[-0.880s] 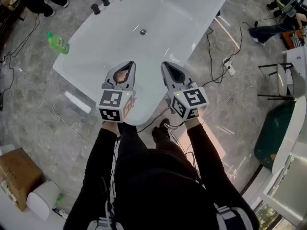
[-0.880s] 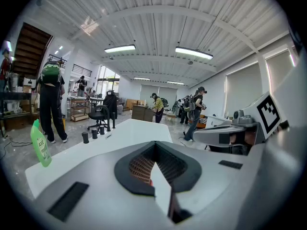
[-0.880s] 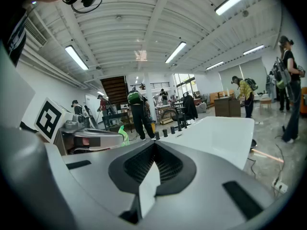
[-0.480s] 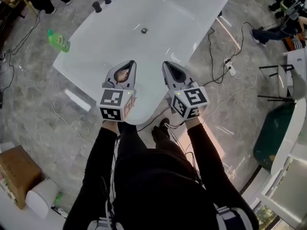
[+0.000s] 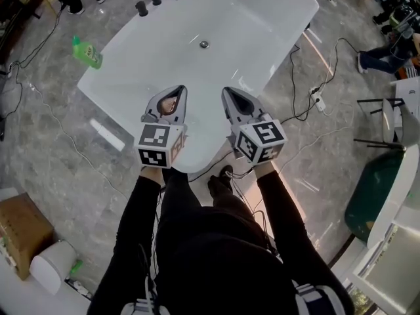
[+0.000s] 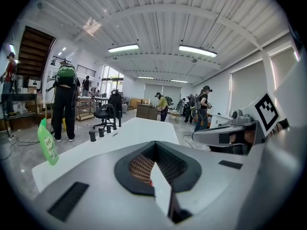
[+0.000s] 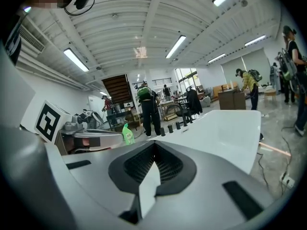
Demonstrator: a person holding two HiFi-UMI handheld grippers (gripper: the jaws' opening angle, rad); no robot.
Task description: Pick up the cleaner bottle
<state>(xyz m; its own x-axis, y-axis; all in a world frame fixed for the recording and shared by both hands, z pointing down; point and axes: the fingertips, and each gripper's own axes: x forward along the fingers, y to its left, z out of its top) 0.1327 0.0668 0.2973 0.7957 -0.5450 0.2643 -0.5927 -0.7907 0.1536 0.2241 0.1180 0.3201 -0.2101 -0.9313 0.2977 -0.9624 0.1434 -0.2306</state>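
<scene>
My left gripper [image 5: 178, 90] and right gripper [image 5: 227, 90] are both pinched closed and empty over the bathtub's [image 5: 249, 25] near rim. The green cleaner bottle [image 5: 86, 52] stands well apart, by the tub's left edge. I judge I'm at the approach: next, reach left and spread the jaws

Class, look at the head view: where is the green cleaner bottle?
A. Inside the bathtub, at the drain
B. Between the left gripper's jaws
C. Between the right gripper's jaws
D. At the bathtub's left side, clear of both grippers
D: the green cleaner bottle sits at the bathtub's left edge, far from the shut, empty left gripper and right gripper.
</scene>
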